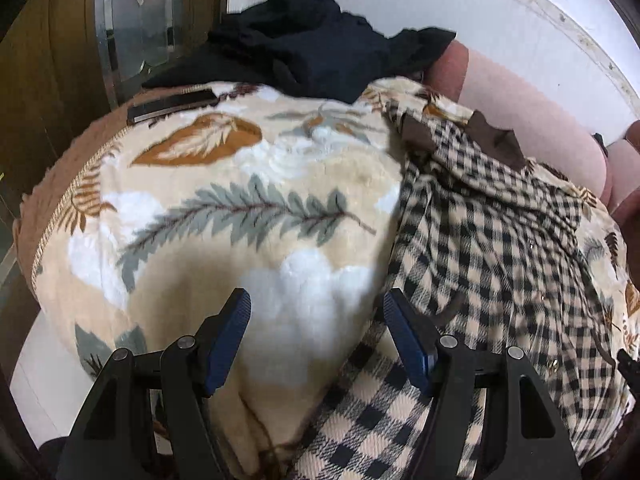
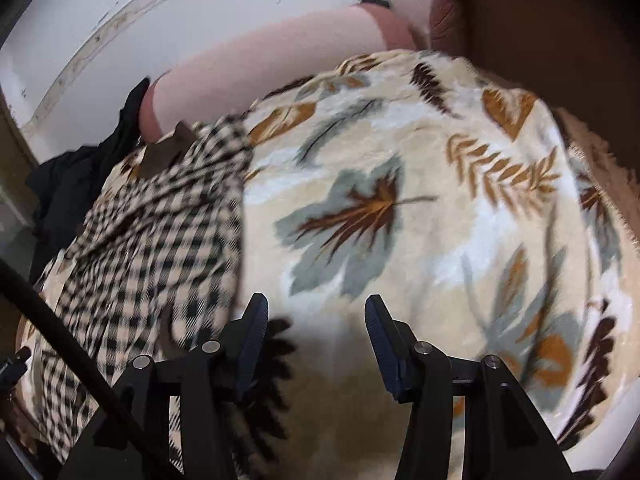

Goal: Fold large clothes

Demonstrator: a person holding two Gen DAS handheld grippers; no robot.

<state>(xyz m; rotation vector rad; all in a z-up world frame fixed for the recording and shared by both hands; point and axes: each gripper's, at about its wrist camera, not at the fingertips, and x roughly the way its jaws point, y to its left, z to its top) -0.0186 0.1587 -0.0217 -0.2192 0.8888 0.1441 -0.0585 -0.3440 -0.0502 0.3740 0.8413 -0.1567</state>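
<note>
Item: black-and-cream checked woven garment with a dark brown collar [image 1: 492,240], large, unfolded. It lies spread and rumpled over a plush cream blanket printed with grey-green and rust leaves [image 1: 240,184], which covers a bed or sofa; which of the two cannot be told. The collar end points toward the far pink cushions [image 1: 532,120]; the hem end reaches the near edge.

Left gripper [image 1: 318,316]: black frame, blue-padded fingers [image 1: 230,340]. The fingers stand apart, nothing between them but bare blanket. The checked garment's near edge passes just beside and beneath the finger nearest the garment; whether that pad touches the cloth cannot be told. The other finger hangs over plain blanket.

Right gripper [image 2: 316,320]: same make. Fingers [image 2: 382,344] apart, holding nothing. In the right wrist view the garment lies to the picture's left, its edge just beside the finger on that side; the other finger is over open blanket, well apart from the cloth. Contact with the garment cannot be confirmed; the view is blurred.

Other entries: a crumpled black garment [image 1: 320,48] heaped at the far end of the blanket, beyond the checked one and apart from both grippers. A flat dark rectangular object [image 1: 172,106] lies on the blanket's far corner, near the black heap. White wall [image 1: 460,8] behind; brown wooden furniture with a glass panel [image 1: 132,28] to the far side in the left wrist view.
</note>
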